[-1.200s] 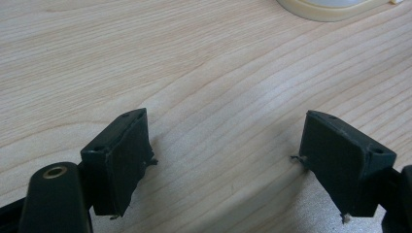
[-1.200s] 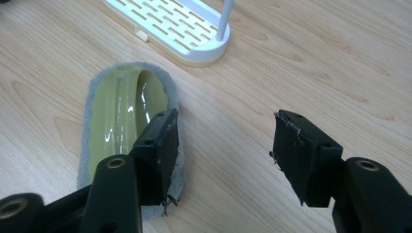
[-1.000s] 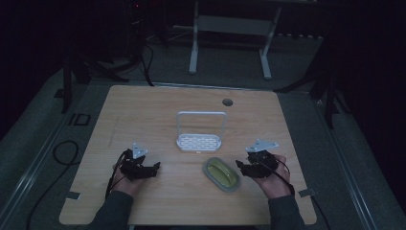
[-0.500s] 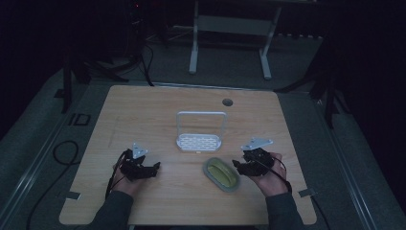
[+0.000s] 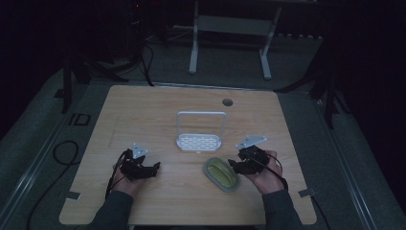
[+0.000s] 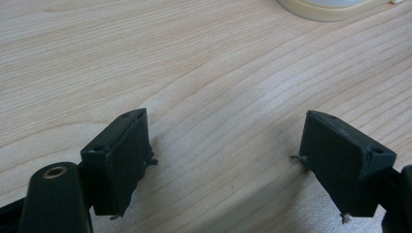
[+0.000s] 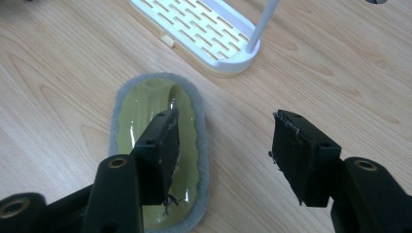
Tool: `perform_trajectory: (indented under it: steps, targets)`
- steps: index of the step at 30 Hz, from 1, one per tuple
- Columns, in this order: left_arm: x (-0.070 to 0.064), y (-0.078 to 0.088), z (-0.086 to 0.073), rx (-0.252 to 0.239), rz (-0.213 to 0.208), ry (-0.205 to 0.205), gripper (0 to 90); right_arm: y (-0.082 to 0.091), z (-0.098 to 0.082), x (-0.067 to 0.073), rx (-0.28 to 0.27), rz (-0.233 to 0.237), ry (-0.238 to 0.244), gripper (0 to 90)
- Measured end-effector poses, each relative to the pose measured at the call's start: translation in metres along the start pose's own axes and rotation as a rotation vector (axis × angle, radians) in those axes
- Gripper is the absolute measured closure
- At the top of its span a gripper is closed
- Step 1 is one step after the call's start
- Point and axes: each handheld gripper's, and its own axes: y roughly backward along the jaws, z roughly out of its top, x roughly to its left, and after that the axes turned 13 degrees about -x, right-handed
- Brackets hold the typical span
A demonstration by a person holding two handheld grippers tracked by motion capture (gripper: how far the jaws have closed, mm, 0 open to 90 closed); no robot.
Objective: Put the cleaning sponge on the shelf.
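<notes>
The right gripper (image 7: 223,150) hovers just above the sponge (image 7: 158,145), an oval green-yellow pad w/ a grey felt rim that lies flat on the table (image 5: 143,110), near the front edge and just in front of the white rack (image 5: 200,139). Its jaws are spread, nothing between them: one jaw is over the sponge's middle, the other is over bare wood beside it. I judge this is the approach for a pick-up, as the jaws seem wide enough to take the sponge across its short side, but the gripper must shift so that both rims come between the pads.

The rack stands upright w/ its slotted base and its tall handle loop, prob. the place where the sponge must go, so it is kept close behind.

The left gripper (image 6: 223,165) rests low over bare wood, jaws spread and empty, well apart from the sponge; it looks like it is waiting.

Compared w/ a second ago: the right hand (image 5: 265,172) has come slightly closer to the sponge. Left hand, sponge and rack are unchanged.
</notes>
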Motion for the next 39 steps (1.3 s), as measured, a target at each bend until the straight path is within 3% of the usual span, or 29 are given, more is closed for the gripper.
perform_trajectory:
  steps: [26,39]
  targets:
    - [0.0,0.0,0.0,0.0,-0.001,0.001,18.8,-0.015,0.013,0.01,0.083,0.076,-0.003,49.9]
    - [0.0,0.0,0.0,-0.003,0.001,0.003,18.7,-0.024,0.017,0.014,0.146,0.106,0.022,54.1]
